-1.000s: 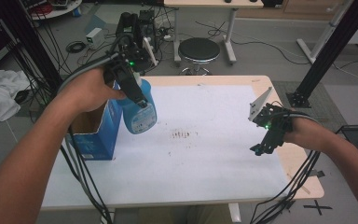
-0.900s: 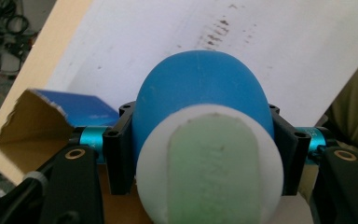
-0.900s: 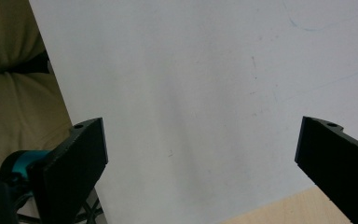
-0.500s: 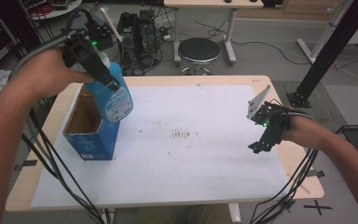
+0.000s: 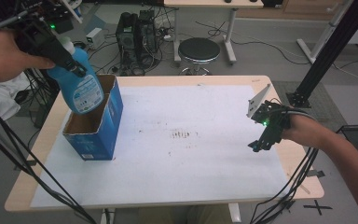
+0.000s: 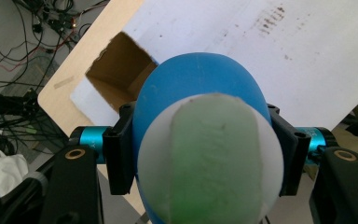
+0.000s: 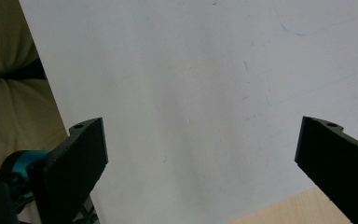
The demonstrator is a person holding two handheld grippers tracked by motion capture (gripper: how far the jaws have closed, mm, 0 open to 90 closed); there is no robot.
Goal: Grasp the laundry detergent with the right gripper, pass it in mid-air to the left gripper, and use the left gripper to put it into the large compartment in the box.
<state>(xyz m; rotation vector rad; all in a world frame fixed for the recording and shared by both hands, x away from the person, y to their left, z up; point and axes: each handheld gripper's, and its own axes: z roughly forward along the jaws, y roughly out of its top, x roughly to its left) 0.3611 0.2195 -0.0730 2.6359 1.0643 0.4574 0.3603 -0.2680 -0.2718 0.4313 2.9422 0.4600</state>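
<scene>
The left gripper (image 5: 70, 63) squeezes a blue bottle (image 5: 81, 88) by its neck. The bottle hangs tilted in the air, its bottom just over the open top of the blue cardboard box (image 5: 95, 130) at about 9 o'clock on the table (image 5: 168, 212). In the left gripper view the bottle's white cap (image 6: 205, 158) hides most of the bottle. The box's inside looks dark. At 3 o'clock, the right gripper (image 5: 261, 140) sits low over the white paper (image 5: 191, 163), jaws wide apart, holding nothing.

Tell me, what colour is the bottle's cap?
The cap is white with a pale green top, on a blue bottle. The left gripper view shows it best.
</scene>
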